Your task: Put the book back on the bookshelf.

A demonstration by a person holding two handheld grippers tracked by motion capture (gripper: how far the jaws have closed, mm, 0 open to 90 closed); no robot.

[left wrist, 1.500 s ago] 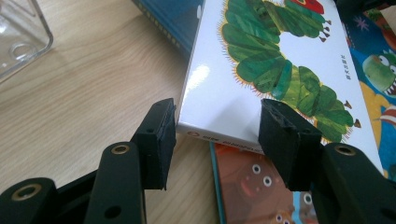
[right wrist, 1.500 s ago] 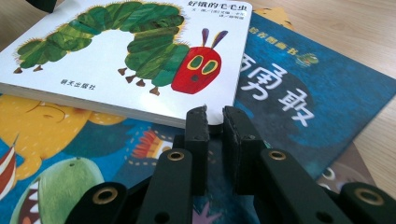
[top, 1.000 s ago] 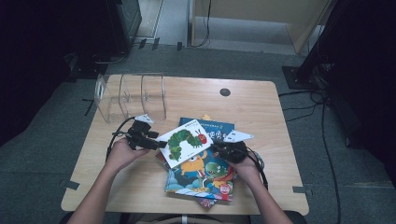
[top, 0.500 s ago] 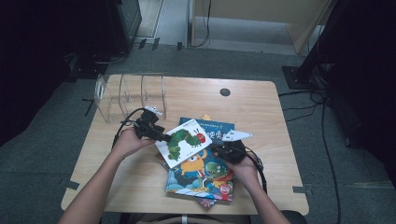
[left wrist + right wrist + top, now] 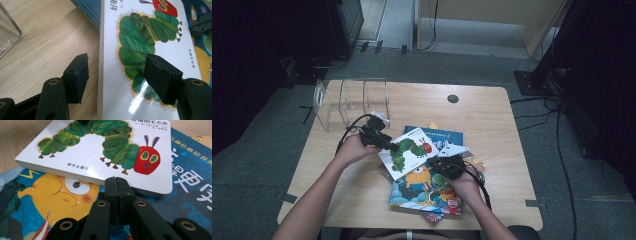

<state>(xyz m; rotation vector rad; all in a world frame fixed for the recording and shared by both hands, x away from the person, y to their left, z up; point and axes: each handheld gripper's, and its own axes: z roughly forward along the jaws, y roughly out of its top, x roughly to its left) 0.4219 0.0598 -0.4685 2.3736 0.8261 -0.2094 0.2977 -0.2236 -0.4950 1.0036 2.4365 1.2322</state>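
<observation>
A white board book with a green caterpillar (image 5: 412, 152) lies tilted on top of a pile of picture books. My left gripper (image 5: 387, 145) is open at its left edge. One jaw stands beside the edge over the table and the other over the cover (image 5: 150, 32), and a gap shows between the left pad (image 5: 78, 75) and the book's side. My right gripper (image 5: 116, 182) is shut with nothing between its jaws. Its tip sits against the book's near edge (image 5: 100, 147), over the yellow monster book (image 5: 57, 192).
A blue book (image 5: 444, 137) lies under the pile's far side, and the monster book (image 5: 422, 187) reaches toward the table's front. A clear acrylic divider rack (image 5: 347, 102) stands at the back left, close behind my left hand. A black round grommet (image 5: 453, 98) is set in the wooden table (image 5: 492, 120).
My left hand has moved right and slightly away from the person, bringing its jaws over the caterpillar book's left edge. The right hand has barely shifted.
</observation>
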